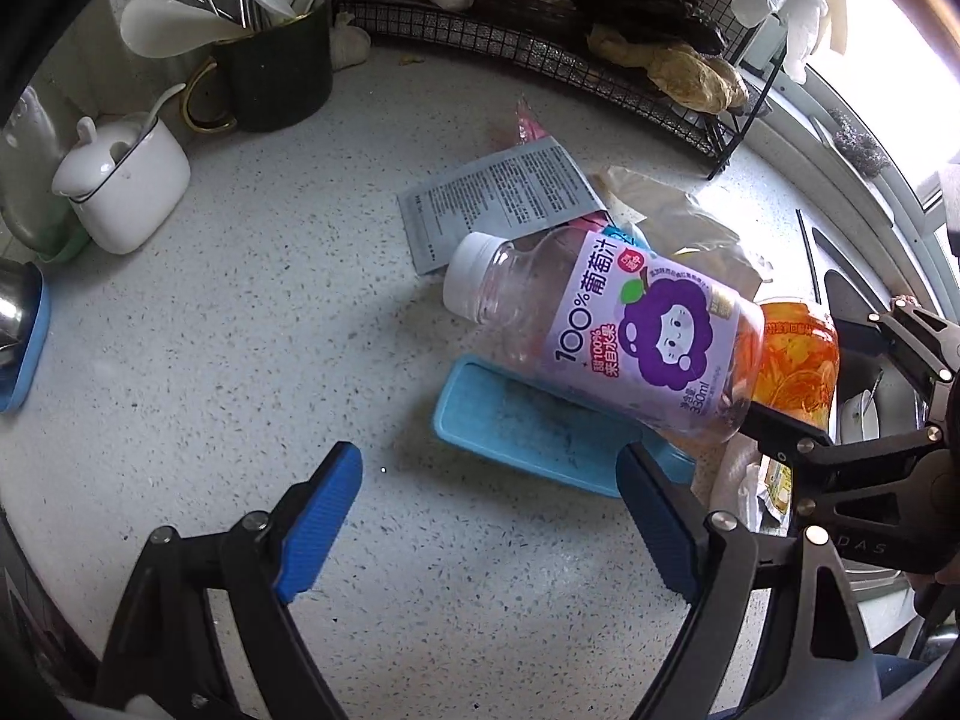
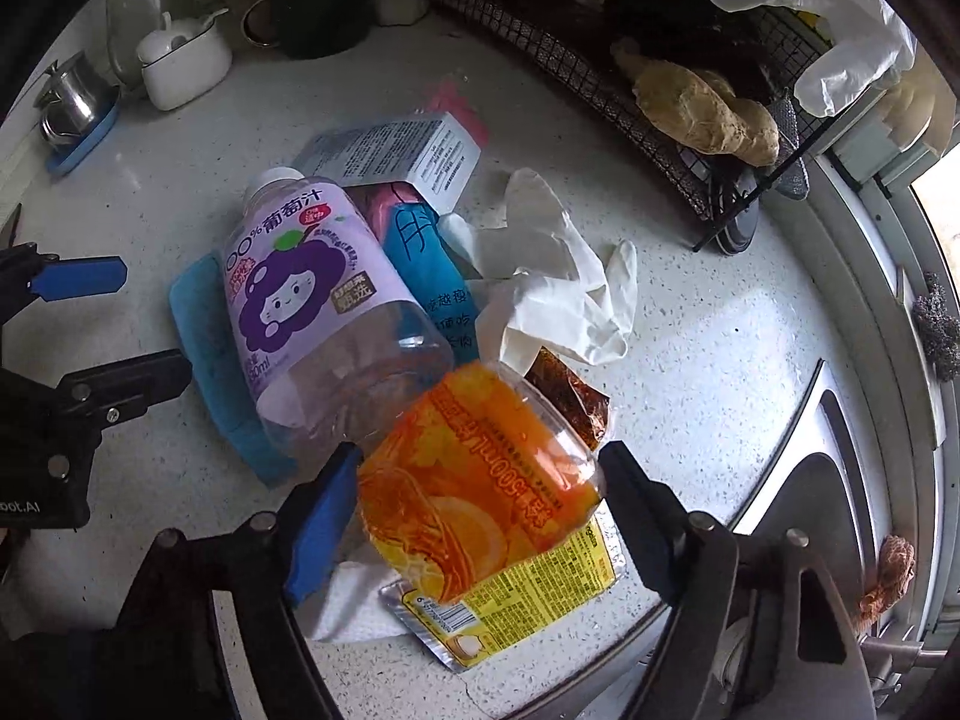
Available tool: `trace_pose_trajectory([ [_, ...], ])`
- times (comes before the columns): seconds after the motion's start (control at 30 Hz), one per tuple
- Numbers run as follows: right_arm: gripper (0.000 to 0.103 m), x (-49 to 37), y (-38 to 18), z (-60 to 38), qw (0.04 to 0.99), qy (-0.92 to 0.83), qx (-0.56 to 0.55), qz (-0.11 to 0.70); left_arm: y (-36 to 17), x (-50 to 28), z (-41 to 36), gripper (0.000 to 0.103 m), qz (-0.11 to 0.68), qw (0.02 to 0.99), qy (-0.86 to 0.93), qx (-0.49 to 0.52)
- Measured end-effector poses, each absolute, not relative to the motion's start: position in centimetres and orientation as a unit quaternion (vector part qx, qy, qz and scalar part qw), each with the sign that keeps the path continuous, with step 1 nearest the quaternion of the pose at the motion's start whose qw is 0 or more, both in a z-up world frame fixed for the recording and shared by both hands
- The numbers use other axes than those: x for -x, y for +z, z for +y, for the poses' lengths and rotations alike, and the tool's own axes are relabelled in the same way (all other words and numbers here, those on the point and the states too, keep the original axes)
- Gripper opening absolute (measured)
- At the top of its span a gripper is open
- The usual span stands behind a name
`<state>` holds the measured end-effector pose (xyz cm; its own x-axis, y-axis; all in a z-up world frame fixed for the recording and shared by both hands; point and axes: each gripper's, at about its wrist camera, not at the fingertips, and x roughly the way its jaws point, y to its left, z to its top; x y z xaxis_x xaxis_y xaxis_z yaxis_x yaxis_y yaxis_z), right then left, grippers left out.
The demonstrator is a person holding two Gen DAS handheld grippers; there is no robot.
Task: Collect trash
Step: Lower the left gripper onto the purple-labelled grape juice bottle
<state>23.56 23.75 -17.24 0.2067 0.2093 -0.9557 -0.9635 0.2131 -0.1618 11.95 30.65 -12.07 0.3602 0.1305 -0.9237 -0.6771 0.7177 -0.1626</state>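
Observation:
An empty grape juice bottle (image 1: pixel 606 330) with a purple label and white cap lies on a blue tray (image 1: pixel 528 432); it also shows in the right wrist view (image 2: pixel 312 312). My left gripper (image 1: pixel 489 516) is open and empty, just short of the tray. My right gripper (image 2: pixel 480 498) is shut on an orange-labelled plastic bottle (image 2: pixel 480 480), whose end touches the grape bottle. Around them lie a printed carton (image 2: pixel 396 150), a blue wrapper (image 2: pixel 432 276), a white glove (image 2: pixel 558 282), a brown sachet (image 2: pixel 570 396) and a yellow packet (image 2: pixel 528 594).
A speckled counter (image 1: pixel 270 330) holds a dark utensil cup (image 1: pixel 282 72), a white lidded jar (image 1: pixel 126 180) and a black wire rack (image 1: pixel 600 48) with ginger. A steel sink (image 2: pixel 798 480) lies at the right edge. A steel cup (image 2: pixel 72 102) sits on a blue coaster.

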Motion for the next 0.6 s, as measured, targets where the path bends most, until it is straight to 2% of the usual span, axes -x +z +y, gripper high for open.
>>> trace_pose_trajectory([
  [0.2,0.075,-23.0,-15.5,23.7,0.669,0.45,0.403,0.434,-11.3,-12.0,31.0,0.086,0.499,0.79,0.227,0.274],
  [0.47,0.075,-24.4,-13.0,21.5,0.709,0.425,0.346,0.444,-8.9,-14.6,30.9,0.086,0.501,0.813,0.201,0.218],
  [0.6,0.075,-25.0,-12.4,20.8,0.716,0.41,0.336,0.454,-9.2,-16.0,31.3,0.086,0.521,0.788,0.188,0.269],
])
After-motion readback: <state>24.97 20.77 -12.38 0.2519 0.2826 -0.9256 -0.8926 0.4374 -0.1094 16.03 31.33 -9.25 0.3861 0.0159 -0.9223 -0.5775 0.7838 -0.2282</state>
